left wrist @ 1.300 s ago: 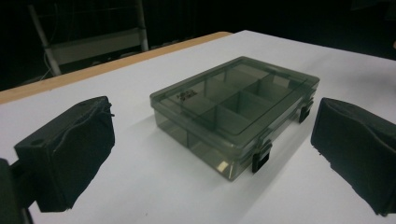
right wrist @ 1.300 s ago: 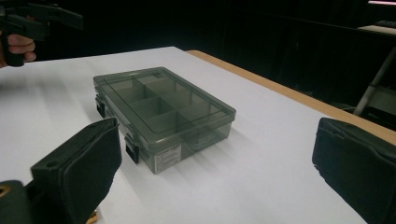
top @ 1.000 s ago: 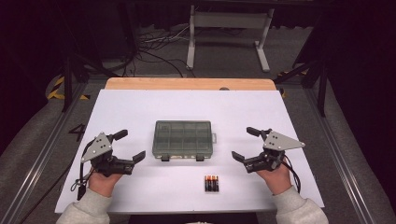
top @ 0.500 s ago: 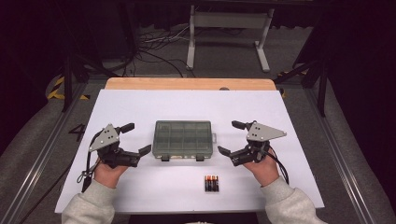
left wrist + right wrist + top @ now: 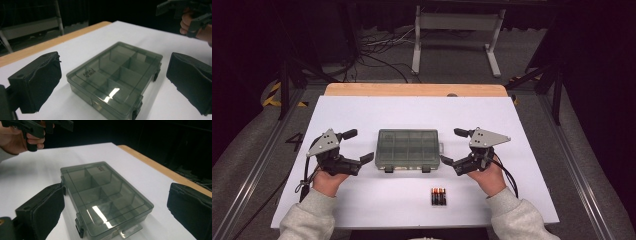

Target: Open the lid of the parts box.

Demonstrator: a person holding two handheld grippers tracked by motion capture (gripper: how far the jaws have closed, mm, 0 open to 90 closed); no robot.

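Both grippers have closed in on the shut plastic box (image 5: 408, 149) at mid-table, left gripper (image 5: 360, 148) and right gripper (image 5: 455, 147) jaws apart flanking its ends; I judge it light, rigid, slick, best pinched at the front latches.

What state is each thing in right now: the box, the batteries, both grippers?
Compartment box: lid closed, latches down, compartments look empty, flat on the table.
Batteries: lying side by side on the table in front of the box, untouched.
Left gripper: open, beside the box's left end, holding nothing.
Right gripper: open, beside the box's right end, holding nothing.
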